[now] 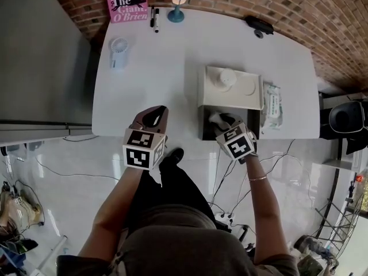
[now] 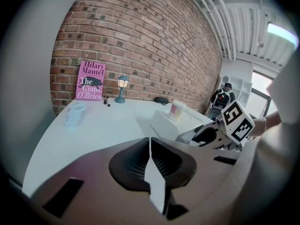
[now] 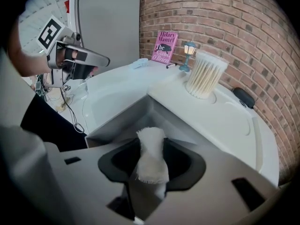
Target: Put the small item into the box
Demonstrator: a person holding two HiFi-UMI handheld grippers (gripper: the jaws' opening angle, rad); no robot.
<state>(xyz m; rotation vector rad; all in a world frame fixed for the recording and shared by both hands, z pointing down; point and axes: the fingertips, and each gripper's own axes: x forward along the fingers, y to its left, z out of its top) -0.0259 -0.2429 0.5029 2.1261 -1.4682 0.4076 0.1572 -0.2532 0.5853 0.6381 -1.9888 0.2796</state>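
While my right hand-held gripper [image 3: 152,172] pinches the cloth roll [image 3: 151,146] lengthwise, the open box [image 3: 124,118] sits just below and ahead (left hand-held gripper [image 2: 151,172] is shut, empty).

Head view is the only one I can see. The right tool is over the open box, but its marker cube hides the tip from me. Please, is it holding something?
Observer: Yes. The right gripper view shows the right tool shut on a small white gauze roll with a frayed end.
Operator: Is the roll inside the box now?
Observer: Not yet. In that view it points into the open grey compartment of the box, with its tip over the opening and the jaws not released.
Operator: And the left tool, is it carrying anything?
Observer: No. The left gripper view shows the left tool with its jaws together and nothing between them.
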